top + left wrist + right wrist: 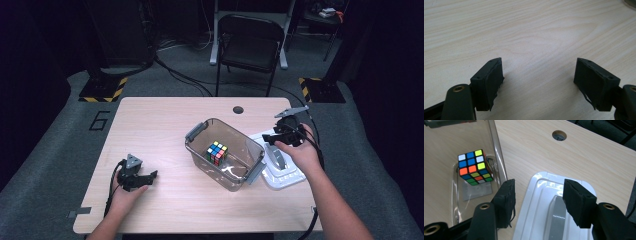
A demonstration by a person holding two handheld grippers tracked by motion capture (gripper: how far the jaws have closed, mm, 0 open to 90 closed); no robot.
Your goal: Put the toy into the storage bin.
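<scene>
Black foam-padded jaws of the right gripper (537,202) rise closest in the right gripper view, standing apart with nothing pressed between them, poised above the white plastic lid with a grey centre handle (554,202). That lid lies flat on the pale wood-grain table (160,125), just beside the right end of the clear rectangular plastic box with grey latch clips (197,131); it looks set there so the box mouth stays free and the lid is easy to reach, and the jaws seem lined up either side of the raised handle as if to take hold of it. I judge the work in hand to be closing the box, with the lid not yet gripped. Inside the box sits one thing, a multicoloured puzzle cube (217,153), resting on the bottom near the middle, well clear of the walls and low enough for a lid to go on over it. Its orange, blue, white and yellow-green stickers (472,166) show through the transparent wall beside the right gripper. Over at the near-left part of the table, the left gripper (145,177) rests low by the person's hand, well apart from the box; its jaws (537,82) stand wide with bare wood between them, apparently parked until a second hold is needed, perhaps to steady the box.
</scene>
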